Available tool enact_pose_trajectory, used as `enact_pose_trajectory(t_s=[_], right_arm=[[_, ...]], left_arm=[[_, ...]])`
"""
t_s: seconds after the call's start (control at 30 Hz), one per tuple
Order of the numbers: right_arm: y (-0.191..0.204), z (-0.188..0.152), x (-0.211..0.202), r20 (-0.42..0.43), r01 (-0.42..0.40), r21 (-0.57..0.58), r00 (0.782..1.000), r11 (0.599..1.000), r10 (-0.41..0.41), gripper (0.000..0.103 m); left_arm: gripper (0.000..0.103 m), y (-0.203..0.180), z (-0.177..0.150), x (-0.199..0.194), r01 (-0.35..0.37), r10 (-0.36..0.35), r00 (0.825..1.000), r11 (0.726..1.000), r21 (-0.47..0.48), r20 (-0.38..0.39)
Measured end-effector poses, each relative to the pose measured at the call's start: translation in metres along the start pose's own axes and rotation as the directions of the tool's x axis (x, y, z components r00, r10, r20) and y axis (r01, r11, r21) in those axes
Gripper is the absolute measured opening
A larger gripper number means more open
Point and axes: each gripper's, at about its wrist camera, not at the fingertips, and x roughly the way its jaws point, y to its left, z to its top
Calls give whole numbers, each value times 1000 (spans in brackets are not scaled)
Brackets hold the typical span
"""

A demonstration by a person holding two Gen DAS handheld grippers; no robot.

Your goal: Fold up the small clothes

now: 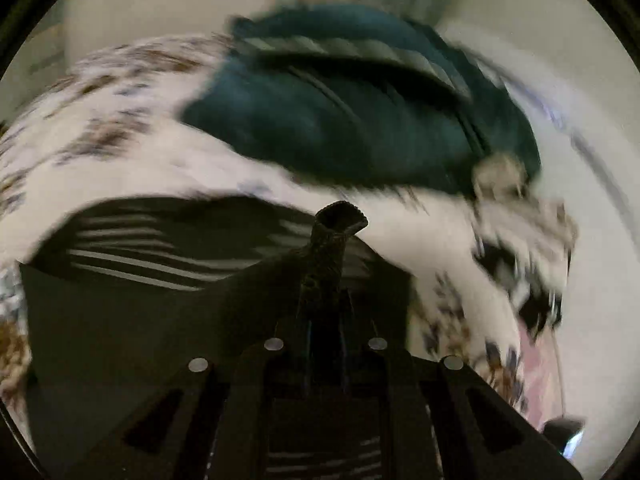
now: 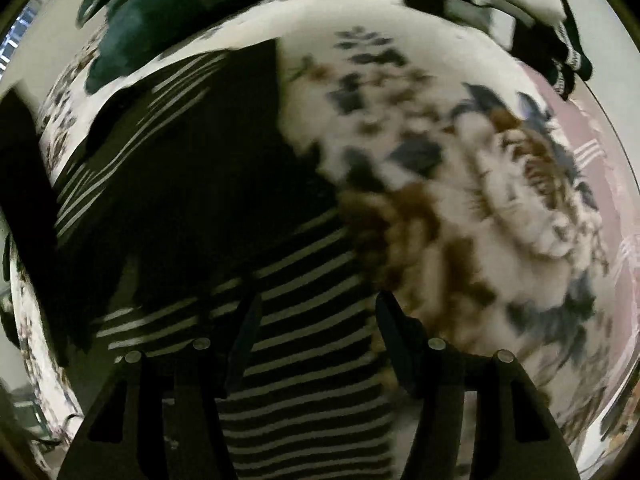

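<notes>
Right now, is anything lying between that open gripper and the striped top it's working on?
Nothing visible. The right gripper is open directly over the striped garment, fingers on either side of the cloth. The green garment and the black-and-white clothes lie farther back on the floral cover.

Left gripper (image 1: 326, 280): fingers pressed together at centre, pinching raised fold of dark fabric that sticks up beyond fingertips. Right gripper (image 2: 316, 332): fingers spread wide apart, tips angled forward and down, nothing between them but cloth lying below. Both views motion-blurred.
</notes>
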Motion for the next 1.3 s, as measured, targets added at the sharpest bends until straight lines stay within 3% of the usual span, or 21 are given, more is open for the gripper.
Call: enact_pose_trajectory(t_s=[0.07, 0.13, 0.23, 0.3, 0.37, 0.43, 0.47, 0.5, 0.53, 0.57, 0.63, 0.67, 0.73, 0.77, 0.8, 0.83, 0.93, 1.07, 1.13, 1.3], right_arm=[[-14, 8, -1, -8, 11, -7, 1000, 1000, -11, 61], [-27, 19, -4, -14, -1, -21, 1000, 1000, 1, 61], [-33, 27, -12, -21, -34, -30, 999, 999, 33, 61], [-35, 36, -18, -15, -69, -28, 998, 997, 69, 61], [-34, 50, -24, -5, -113, -21, 994, 993, 113, 61], [-20, 59, -26, -1, -160, -21, 987, 987, 160, 61], [-10, 65, -26, 5, -182, -31, 983, 983, 182, 61], [2, 71, -23, 12, -199, -54, 980, 979, 200, 61], [15, 76, -18, 20, -196, -84, 980, 977, 199, 61], [26, 85, -13, 27, -189, -108, 981, 976, 193, 61], [58, 106, 8, 28, -136, -189, 989, 973, 143, 61], [72, 113, 21, 27, -64, -217, 997, 974, 72, 61], [87, 119, 43, -6, -14, -244, 1000, 970, 13, 58], [93, 120, 54, -36, 1, -260, 999, 966, -11, 51], [100, 117, 64, -51, 13, -279, 998, 960, -28, 19], [104, 115, 67, -45, 20, -295, 998, 955, -35, 8], [108, 105, 52, 56, 67, -313, 997, 948, -52, 6], [78, 111, 30, 145, 132, -169, 984, 977, -108, 5], [61, 114, 31, 133, 158, -111, 981, 981, -142, 6], [47, 123, 49, 44, 98, -81, 995, 992, -95, 6]], left_arm=[[15, -30, -13, 31, 25, -19, 994, 998, 60, -107], [19, -35, -23, 41, 47, -33, 987, 995, 87, -159], [47, -26, -26, 27, 56, -42, 988, 994, 92, -147], [81, -2, -28, 5, 47, -39, 992, 997, 69, -118], [87, 43, -29, -31, -37, 39, 997, 999, 35, -61], [87, 88, -28, -54, -147, 147, 989, 989, -5, -29], [87, 114, -29, -67, -222, 222, 975, 974, -31, -16], [87, 148, -33, -81, -329, 330, 944, 942, -65, -10], [87, 166, -36, -87, -385, 385, 923, 919, -81, -11], [87, 199, -41, -96, -475, 475, 880, 873, -115, -26], [87, 246, -53, -101, -568, 562, 823, 802, -187, -87], [87, 267, -60, -105, -598, 589, 800, 769, -226, -113], [87, 295, -71, -109, -643, 629, 763, 713, -278, -149], [87, 304, -75, -111, -650, 635, 756, 699, -299, -160], [87, 312, -77, -111, -654, 637, 752, 688, -314, -169], [87, 315, -78, -109, -657, 639, 749, 683, -320, -174], [87, 317, -77, -94, -643, 622, 761, 689, -334, -183], [87, 312, -56, -65, -602, 574, 797, 728, -328, -186], [87, 309, -44, -47, -582, 552, 813, 749, -316, -186], [87, 300, -5, -2, -559, 537, 829, 797, -228, -155]])
